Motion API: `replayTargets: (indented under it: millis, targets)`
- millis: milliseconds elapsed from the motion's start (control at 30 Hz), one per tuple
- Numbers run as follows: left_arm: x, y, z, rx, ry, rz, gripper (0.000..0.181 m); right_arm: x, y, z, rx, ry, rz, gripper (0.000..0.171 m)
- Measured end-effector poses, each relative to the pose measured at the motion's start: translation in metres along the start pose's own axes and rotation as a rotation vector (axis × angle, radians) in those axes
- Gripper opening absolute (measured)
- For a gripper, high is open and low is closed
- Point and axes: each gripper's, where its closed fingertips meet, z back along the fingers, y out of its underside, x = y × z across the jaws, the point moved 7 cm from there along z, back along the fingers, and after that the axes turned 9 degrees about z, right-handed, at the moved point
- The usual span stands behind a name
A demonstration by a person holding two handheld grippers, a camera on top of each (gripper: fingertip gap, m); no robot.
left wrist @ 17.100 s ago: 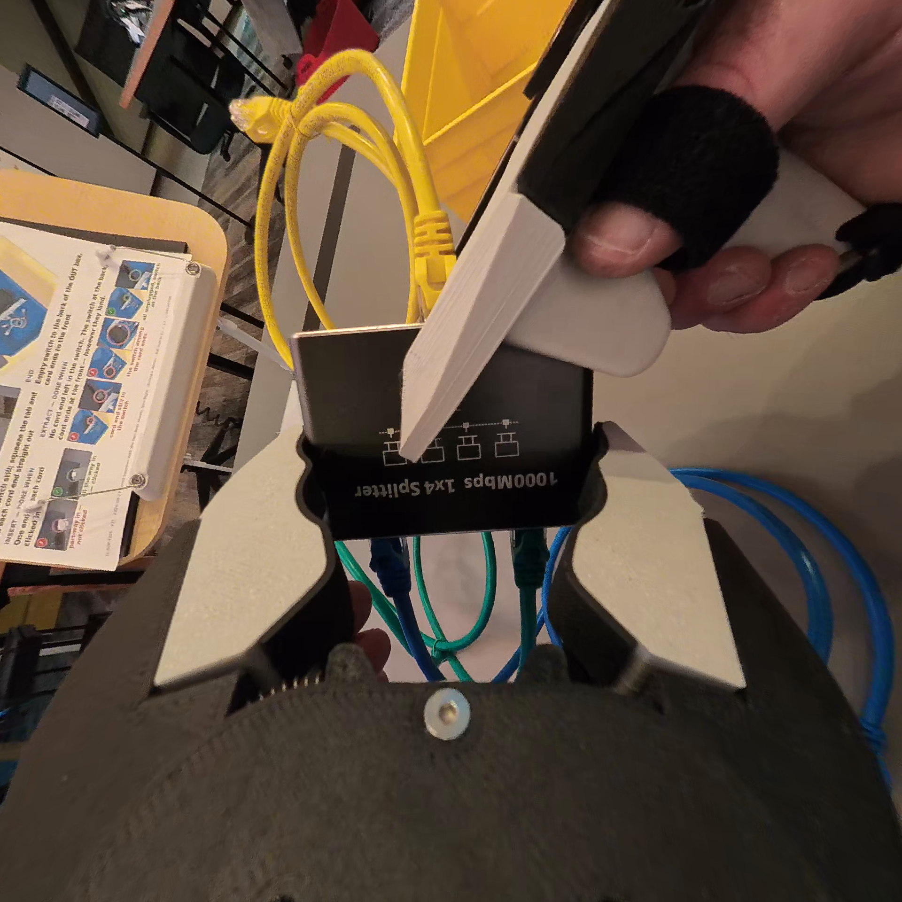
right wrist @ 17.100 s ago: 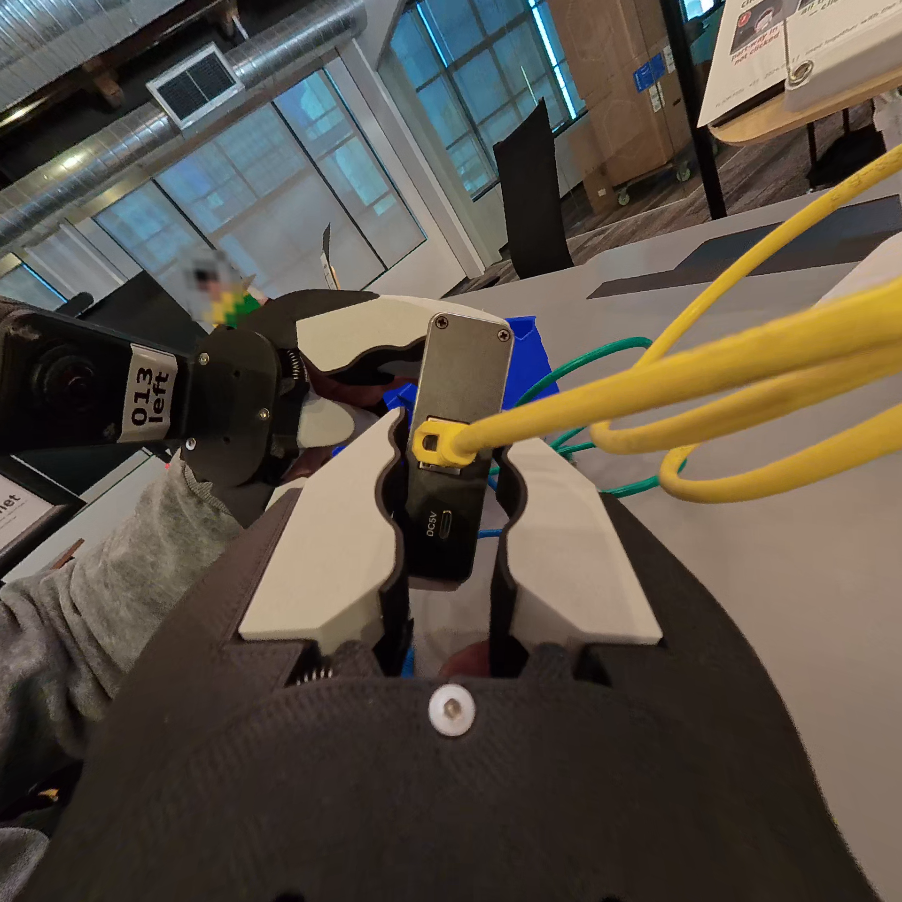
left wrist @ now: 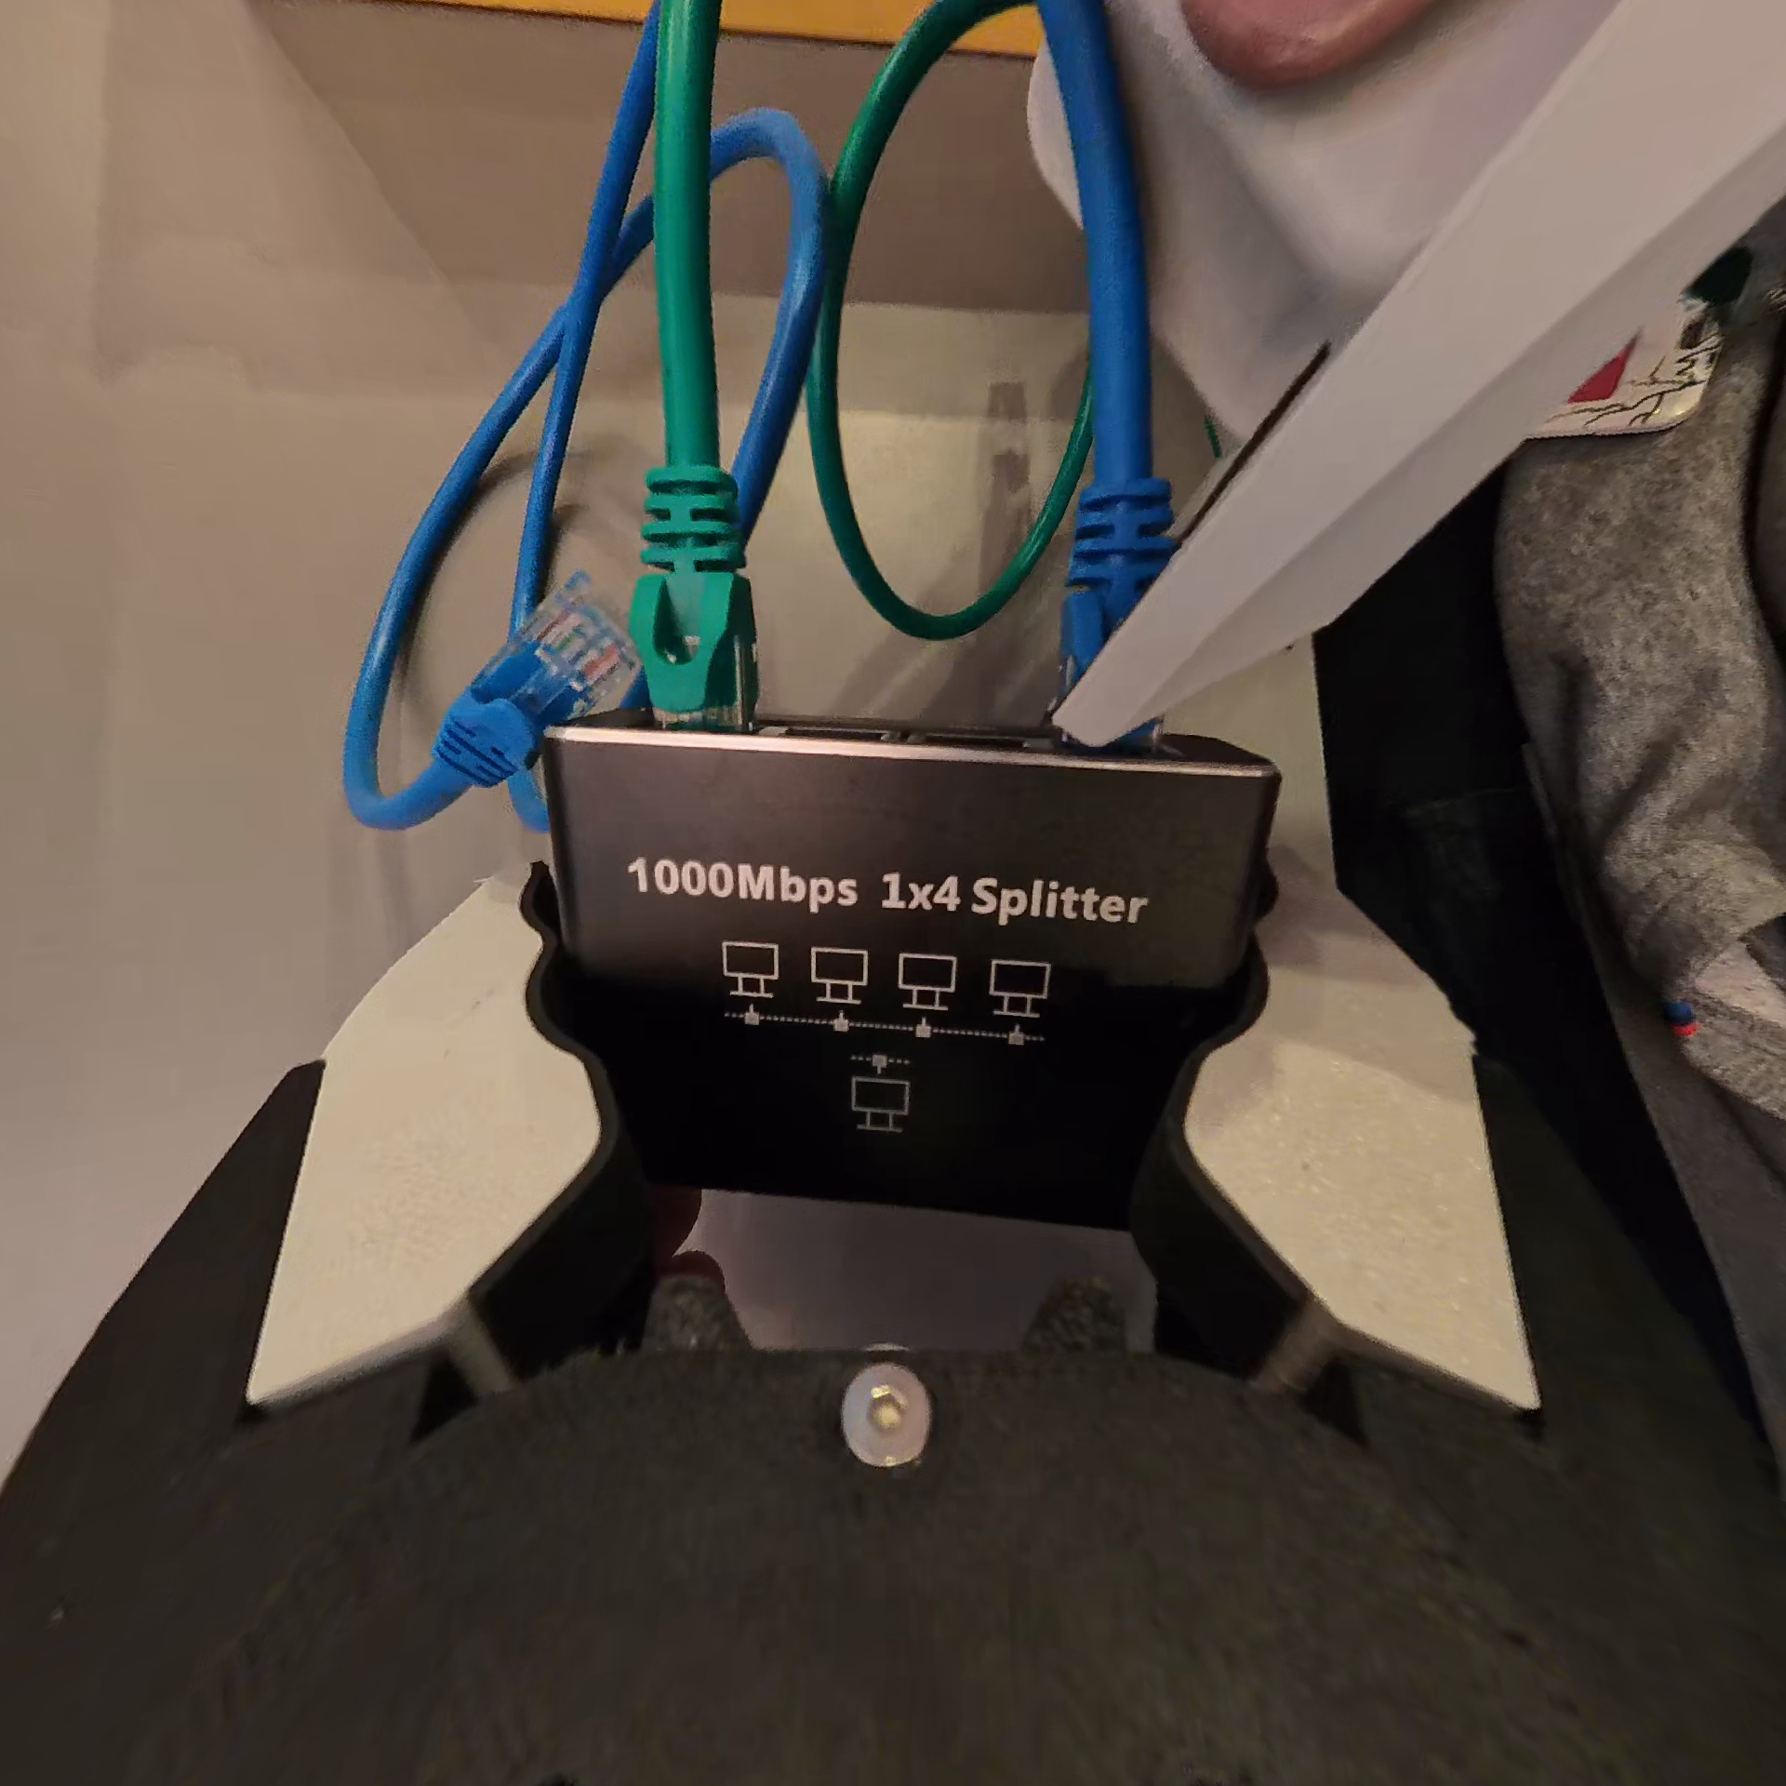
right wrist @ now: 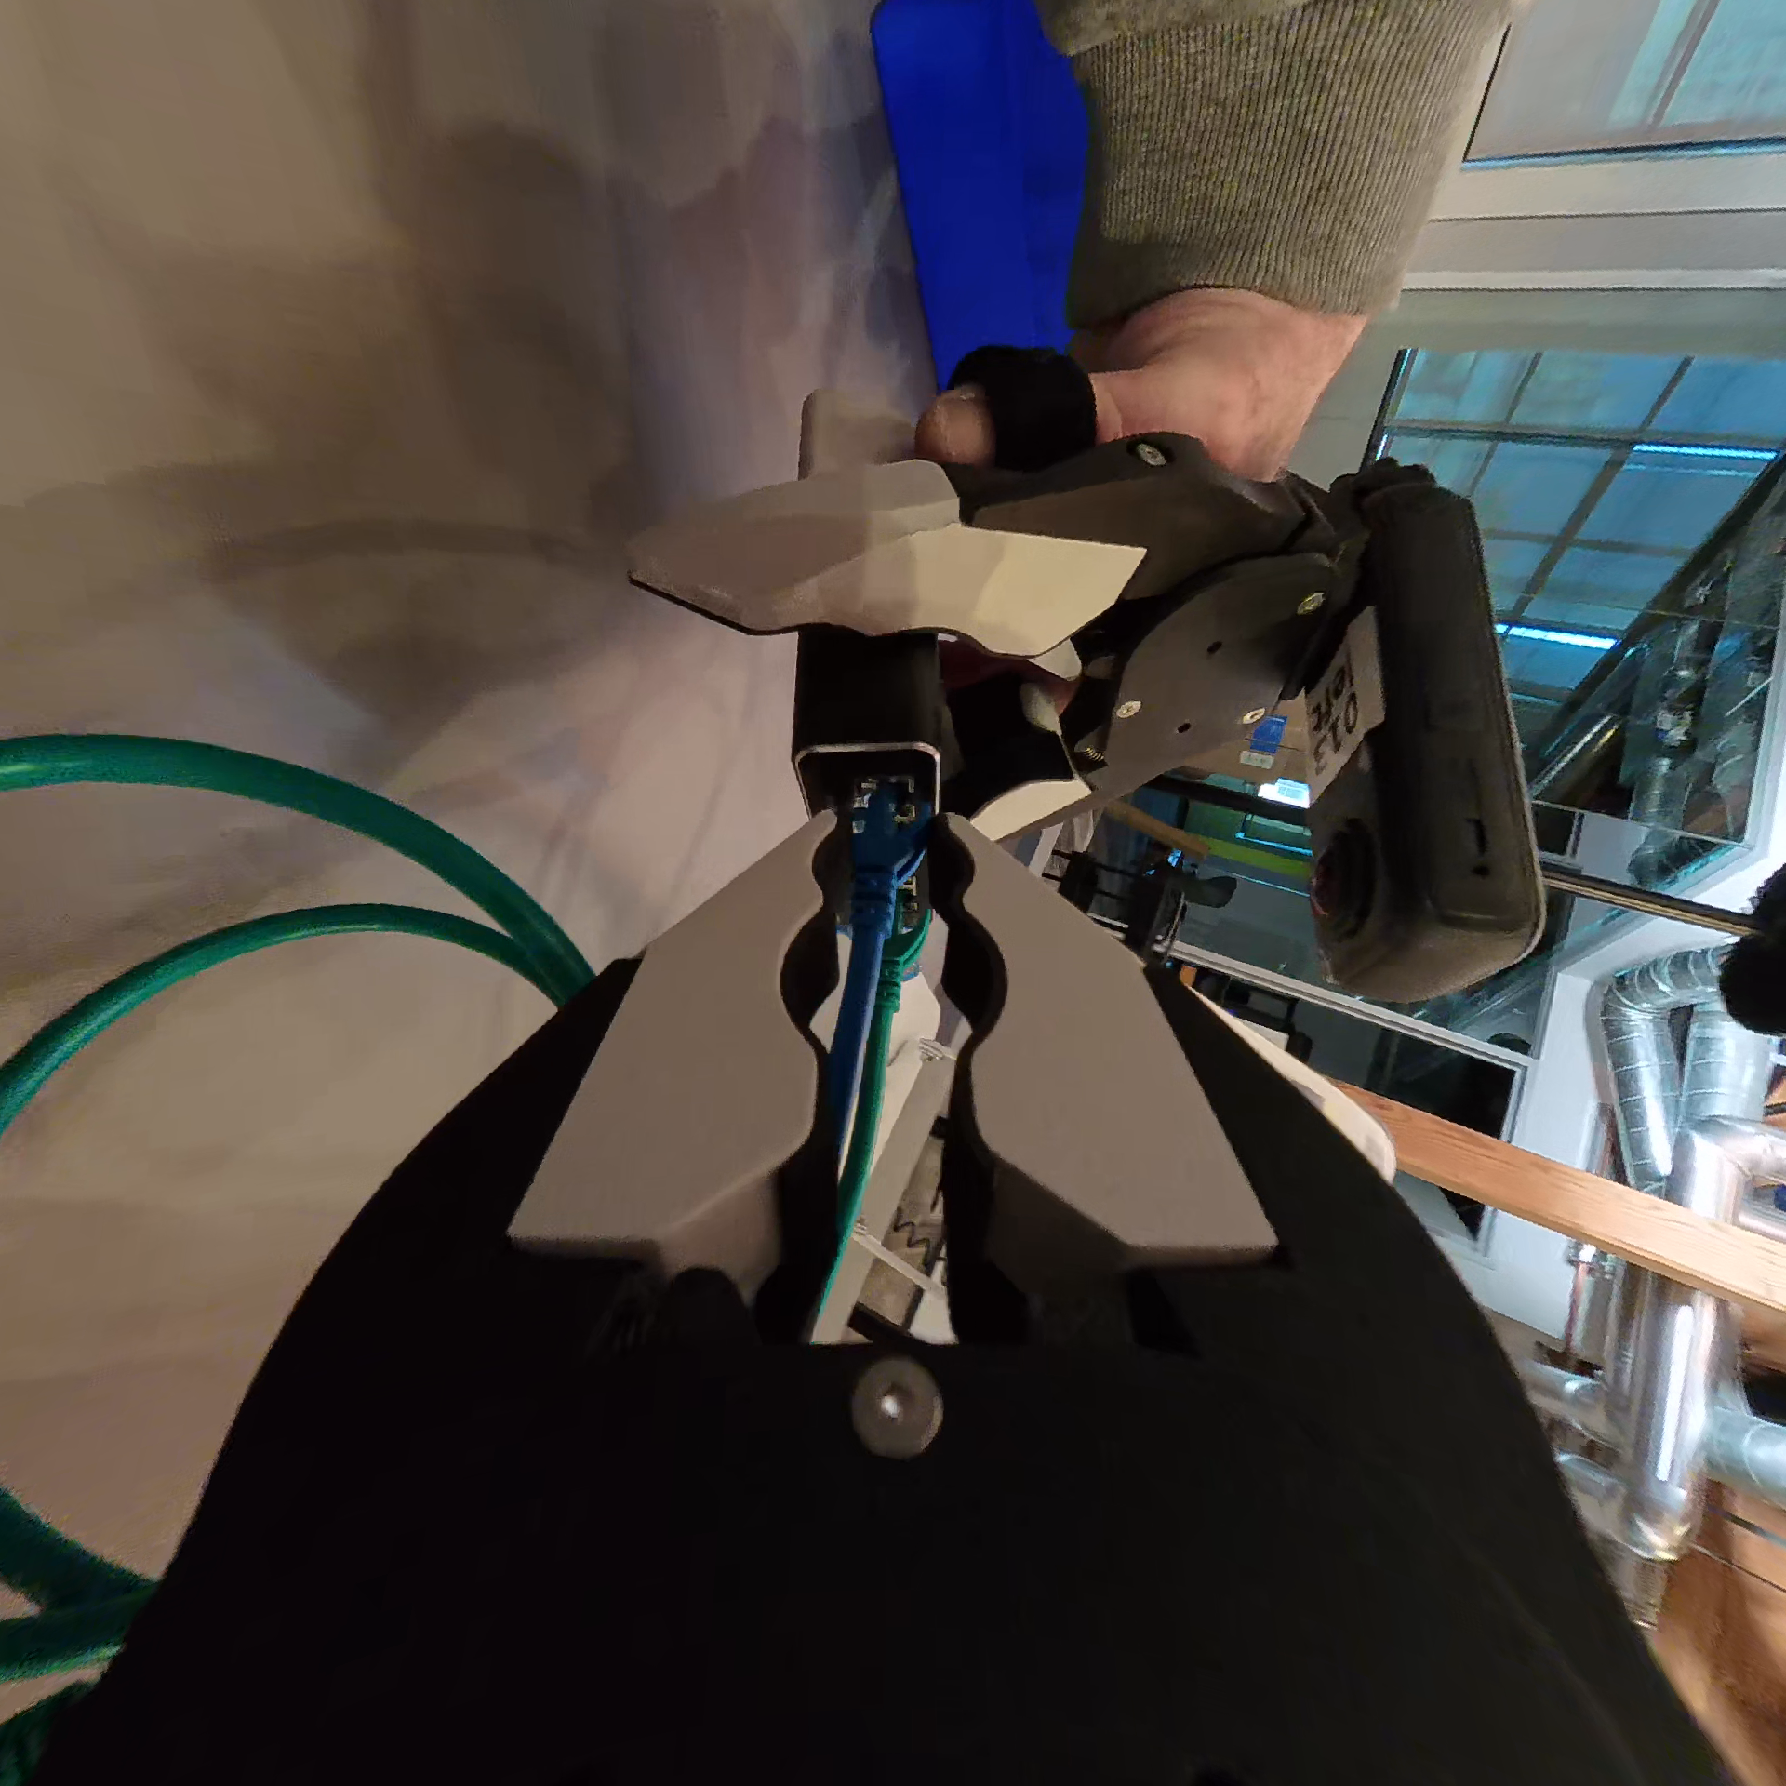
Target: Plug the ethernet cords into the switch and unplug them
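Between the left gripper's [left wrist: 899, 976] fingers, mid-frame, sits the black switch [left wrist: 908, 870], clamped at both sides. At its top edge a green cord [left wrist: 691, 619] is plugged in; the right gripper [right wrist: 878, 850] pinches the blue cord's [right wrist: 875, 870] plug at the far port. That port is hidden by a white finger [left wrist: 1353, 464], so seating is unclear.
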Motion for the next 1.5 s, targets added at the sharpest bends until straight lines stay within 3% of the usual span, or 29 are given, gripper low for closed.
replayTargets:
  millis: [600,900,1033,1500]
  targets:
    - [0.004,0.003,0.000,-0.014,0.032,0.045,0.127,0.003,-0.002,-0.005,0.047,-0.026,0.135,0.022]
    - [0.006,0.002,0.002,-0.037,0.033,0.076,0.127,0.000,0.006,0.000,0.003,0.014,0.024,0.015]
    - [0.007,0.001,0.003,-0.048,0.039,0.081,0.127,-0.003,0.011,0.004,-0.043,-0.006,-0.037,0.021]
    - [0.007,0.002,0.001,-0.052,0.061,0.095,0.127,-0.001,0.007,-0.002,-0.043,-0.016,0.014,0.016]
